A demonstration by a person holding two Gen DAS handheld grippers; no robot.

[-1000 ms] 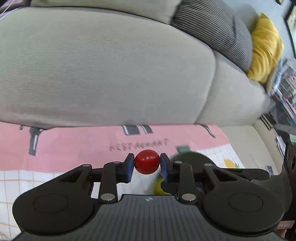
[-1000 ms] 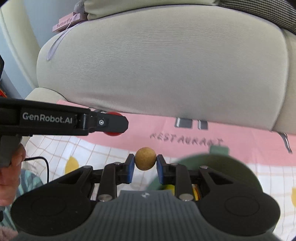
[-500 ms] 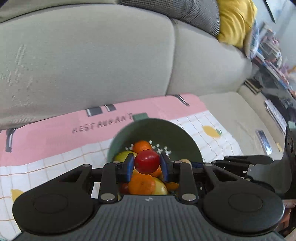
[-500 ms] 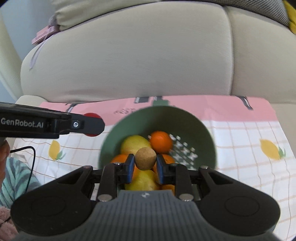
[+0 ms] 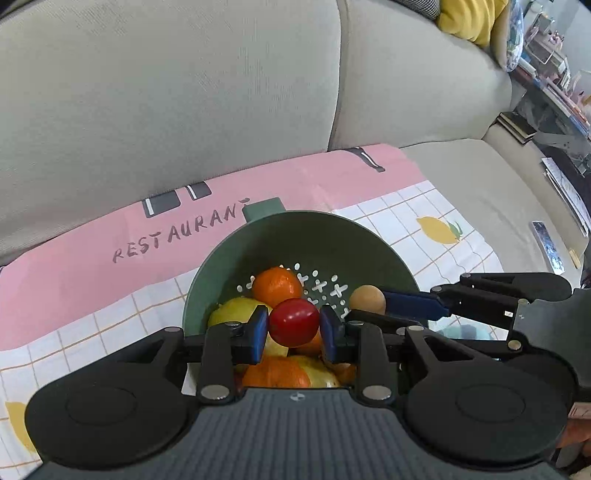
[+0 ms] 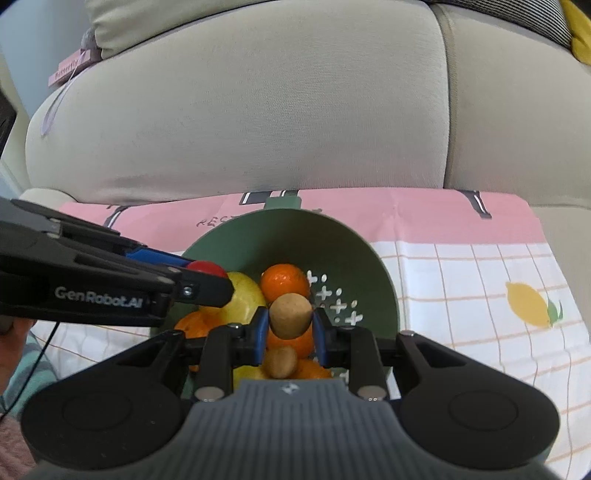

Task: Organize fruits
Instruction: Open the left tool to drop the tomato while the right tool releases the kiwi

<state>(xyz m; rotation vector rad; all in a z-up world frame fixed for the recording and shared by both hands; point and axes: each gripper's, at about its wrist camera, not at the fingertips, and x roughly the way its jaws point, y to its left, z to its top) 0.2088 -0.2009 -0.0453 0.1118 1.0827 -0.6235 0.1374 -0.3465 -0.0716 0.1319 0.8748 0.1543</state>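
Observation:
A green colander bowl [image 5: 314, 236] [image 6: 354, 251] sits on the cloth and holds oranges [image 5: 277, 286] [image 6: 286, 282], yellow fruits [image 6: 245, 299] and a small tan fruit [image 6: 280, 362]. My left gripper [image 5: 293, 326] is shut on a small red round fruit [image 5: 293, 322] [image 6: 205, 266] above the bowl's near left side. My right gripper [image 6: 290, 321] is shut on a tan round fruit [image 6: 290, 315] [image 5: 367, 298] above the middle of the bowl. In the left wrist view the right gripper comes in from the right over the bowl's rim.
A pink and white checked cloth [image 5: 74, 280] [image 6: 461, 280] with lemon prints covers the sofa seat. Grey sofa back cushions [image 5: 166, 85] [image 6: 240, 110] rise just behind the bowl. A yellow pillow [image 5: 469, 14] and cluttered shelves [image 5: 546, 62] lie far right.
Both grippers have moved forward and down, from above the cloth to above the bowl. The fruits inside the bowl have come into view. Each gripper keeps its fruit.

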